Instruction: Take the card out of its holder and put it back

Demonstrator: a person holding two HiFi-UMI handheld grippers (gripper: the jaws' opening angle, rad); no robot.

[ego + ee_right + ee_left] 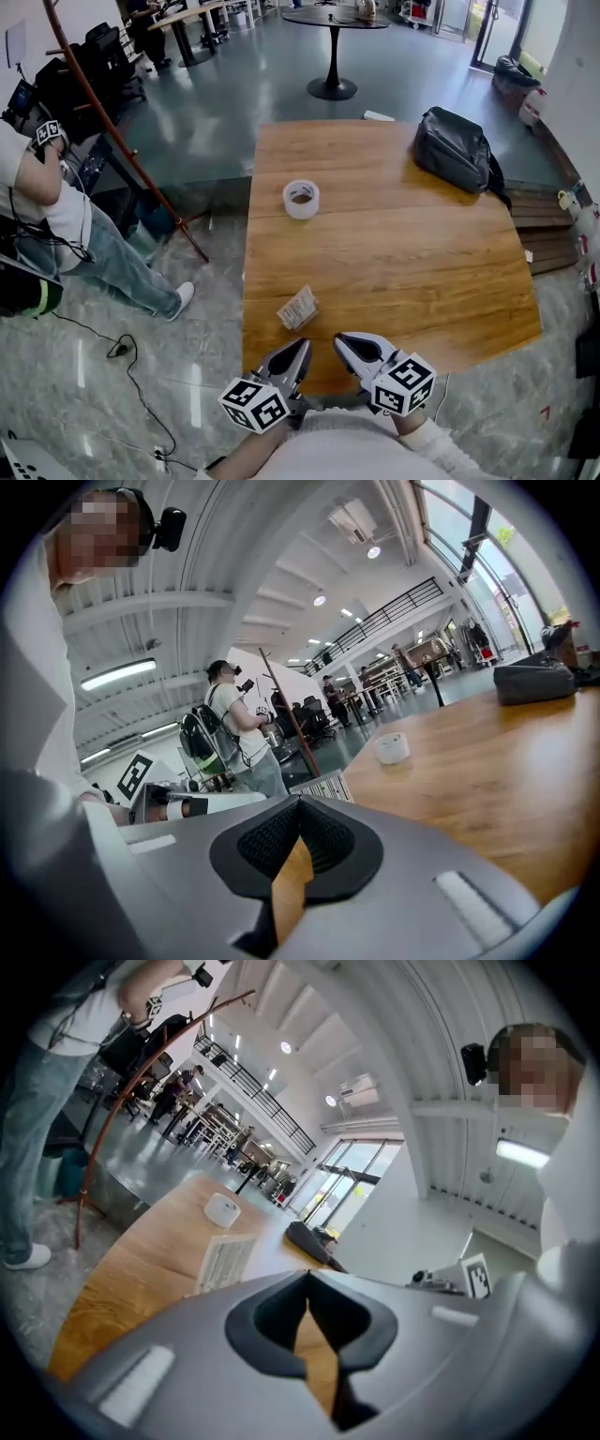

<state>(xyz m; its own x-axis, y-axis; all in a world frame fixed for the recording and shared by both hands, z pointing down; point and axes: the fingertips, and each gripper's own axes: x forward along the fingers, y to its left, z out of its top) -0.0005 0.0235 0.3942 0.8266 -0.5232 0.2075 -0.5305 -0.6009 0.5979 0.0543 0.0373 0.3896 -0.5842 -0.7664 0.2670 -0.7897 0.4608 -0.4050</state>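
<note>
Both tools are held low over the near edge of the wooden table (403, 262), side by side and pointed towards its far edge. The left gripper (302, 345) is seen closed, its dark pads brought together at the tips with nothing caught between them; only the wood of the table shows through the slit below the tips in the left gripper view (307, 1279). The right gripper (343, 341) is likewise closed and empty, its ribbed pads pressed tip to tip (298, 803).

The card holder (298, 307) is found on the table close to the near edge, towards the left side, just beyond the tip of the left gripper and touched by neither tool. It is seen as one pale, lined piece; the card cannot be told apart from the holder. It also appears just past the jaws in both gripper views (223, 1262) (323, 787).

A roll of tape (301, 199) is laid flat further in, left of the table's middle. A black bag (455, 148) is set at the far right corner. A seated person (42, 192) is seen on the floor side, well off the left edge
</note>
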